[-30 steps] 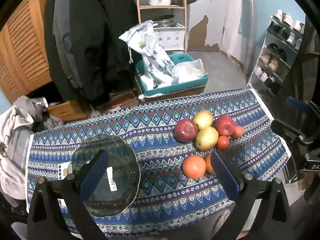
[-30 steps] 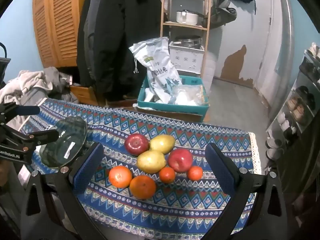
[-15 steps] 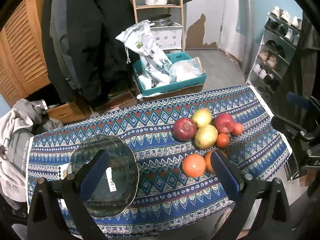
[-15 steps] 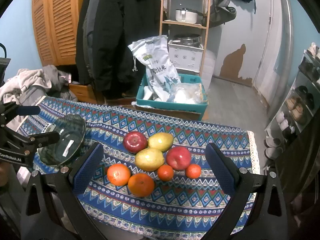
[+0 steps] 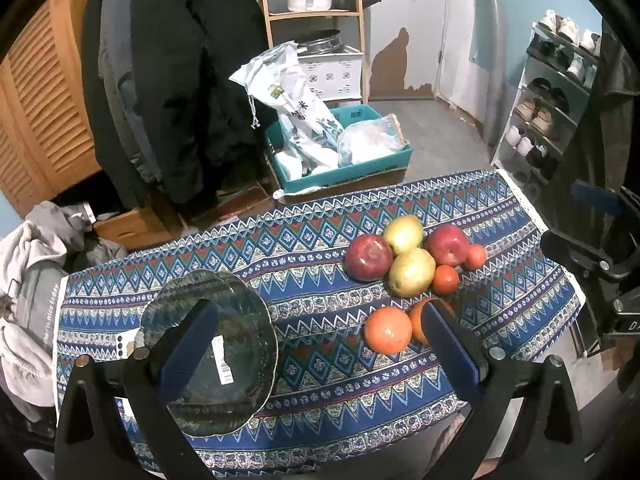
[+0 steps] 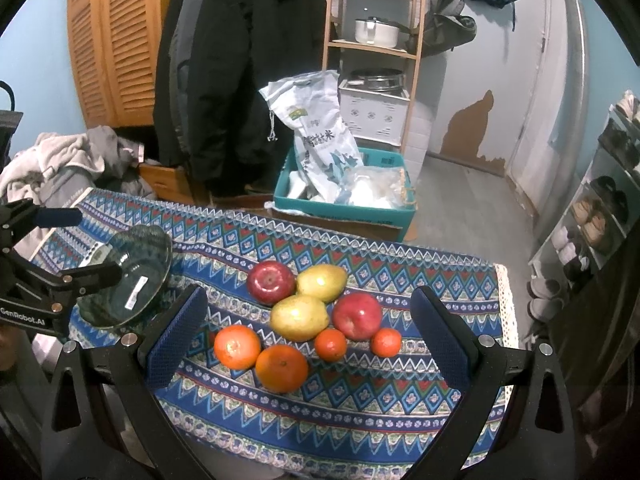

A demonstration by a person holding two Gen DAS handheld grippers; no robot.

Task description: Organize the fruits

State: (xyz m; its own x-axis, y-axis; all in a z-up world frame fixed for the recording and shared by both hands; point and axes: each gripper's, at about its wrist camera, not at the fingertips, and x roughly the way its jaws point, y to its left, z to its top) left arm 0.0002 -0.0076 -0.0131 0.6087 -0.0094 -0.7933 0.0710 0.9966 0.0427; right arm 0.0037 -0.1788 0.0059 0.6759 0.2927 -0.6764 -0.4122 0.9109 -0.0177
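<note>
Hovering above the counter [image 6: 400,412], I hold both jaws spread wide with nothing between them. My right gripper [image 6: 308,336] frames the whole pile of fruit: two red apples [image 6: 270,282], two yellow pears [image 6: 299,317], two big oranges [image 6: 237,346] and two small tangerines [image 6: 330,344], bunched close together and mostly touching on the patterned cloth. That view also catches my left gripper [image 6: 60,276] at the left edge, over the dark glass plate [image 6: 136,264].

My left gripper's [image 5: 320,344] own camera shows the plate [image 5: 240,320] almost whole, lying flat on the cloth well apart from the fruit, with a white label on it whose print I cannot read. From here the second orange [image 5: 418,316] is half hidden behind my right-side finger [image 5: 452,356], and one finger covers part of the plate. My right gripper [image 5: 592,248] is cut off at the frame's right edge.
</note>
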